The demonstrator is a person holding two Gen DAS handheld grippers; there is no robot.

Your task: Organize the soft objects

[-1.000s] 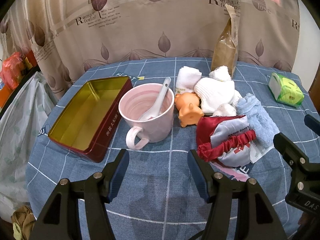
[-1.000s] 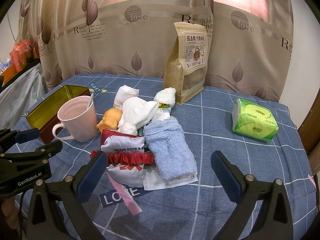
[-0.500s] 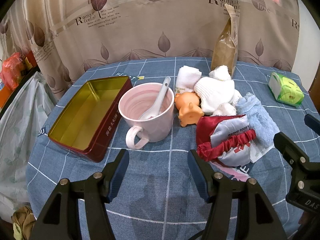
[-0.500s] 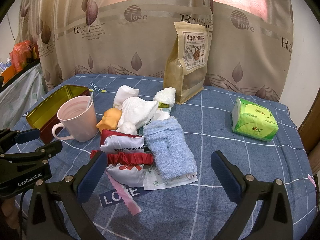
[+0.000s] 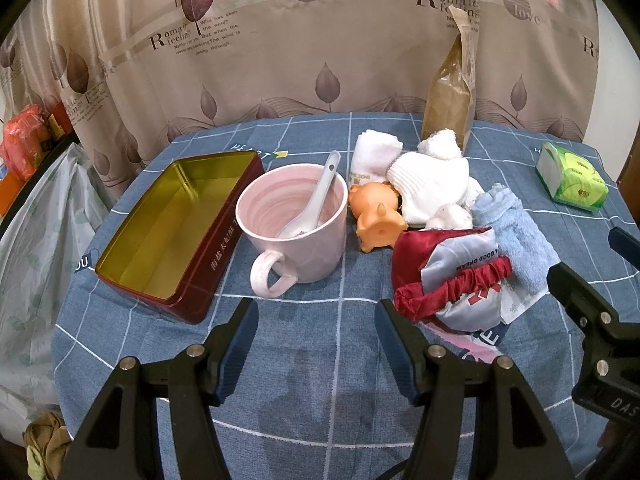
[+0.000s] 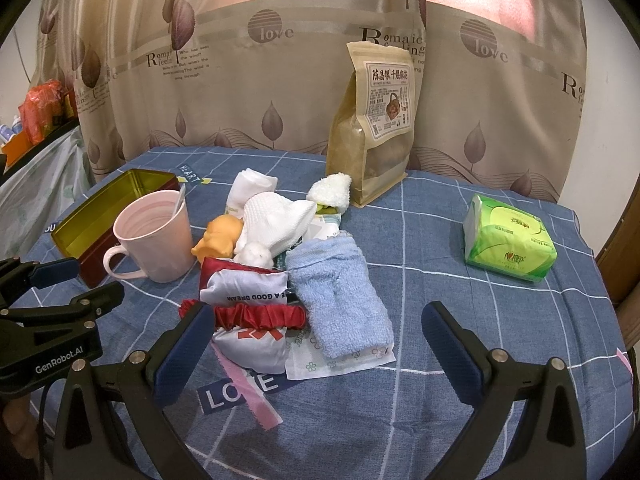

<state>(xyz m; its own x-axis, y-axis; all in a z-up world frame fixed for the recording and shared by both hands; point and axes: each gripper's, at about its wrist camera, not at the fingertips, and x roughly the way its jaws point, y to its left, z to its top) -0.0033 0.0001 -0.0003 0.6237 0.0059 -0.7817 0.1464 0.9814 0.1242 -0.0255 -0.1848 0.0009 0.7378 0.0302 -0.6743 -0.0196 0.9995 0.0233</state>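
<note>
Both grippers hover low over the table with nothing between their fingers. The left gripper is spread, in the lower middle of its frame, just in front of the mug. The right gripper is spread wider, and its left finger stands close to the red scrunchie in the lower centre of the right view.

The soft things lie in one pile in the middle of the table: a blue towel on a paper sheet, a red and grey pouch with the scrunchie across it, white cloths behind them, and an orange toy beside the mug. The open tin sits at the left of the left view, empty — probably the place where they should go.

No object is taken yet, so the step seems to be the first pick. The towel is the nearest for the right gripper and it lies free on top. It would be good to come down over its middle, across the narrow side, and close deep enough to catch the folded layers — not the paper under it. The mug stands between the pile and the tin, so the carry should pass above it.
</note>
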